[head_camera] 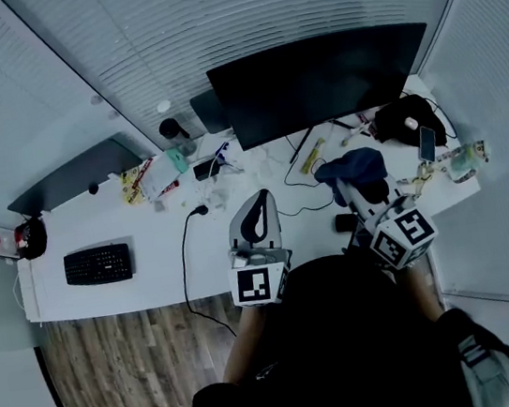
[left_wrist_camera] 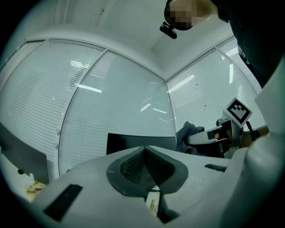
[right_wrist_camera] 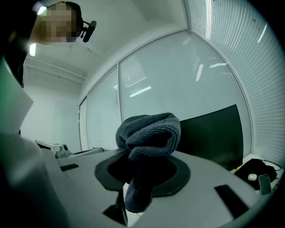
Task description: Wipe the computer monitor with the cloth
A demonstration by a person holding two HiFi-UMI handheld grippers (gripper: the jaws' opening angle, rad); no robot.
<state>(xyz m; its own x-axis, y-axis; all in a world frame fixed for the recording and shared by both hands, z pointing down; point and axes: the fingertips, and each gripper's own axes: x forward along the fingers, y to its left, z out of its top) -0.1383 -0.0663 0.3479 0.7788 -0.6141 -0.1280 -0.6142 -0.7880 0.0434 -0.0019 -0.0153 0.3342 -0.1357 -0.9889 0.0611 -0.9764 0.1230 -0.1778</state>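
The black computer monitor [head_camera: 319,79] stands at the back of the white desk [head_camera: 151,275], its screen dark; it also shows behind the jaws as the monitor [right_wrist_camera: 213,133] and the monitor [left_wrist_camera: 133,142]. My right gripper [head_camera: 357,178] is shut on a bunched dark blue cloth [head_camera: 351,166], held in front of and below the screen. The cloth [right_wrist_camera: 149,133] bulges above the jaws and hangs below them. My left gripper [head_camera: 257,209] is shut with nothing in it, raised over the desk left of the cloth.
A black keyboard [head_camera: 99,265] lies at the desk's left. A second dark monitor [head_camera: 75,174] stands at the back left. Clutter, a cup [head_camera: 173,130] and cables lie under the main screen. A black bag [head_camera: 405,118] and phone [head_camera: 426,143] sit at the right. Blinds cover the windows.
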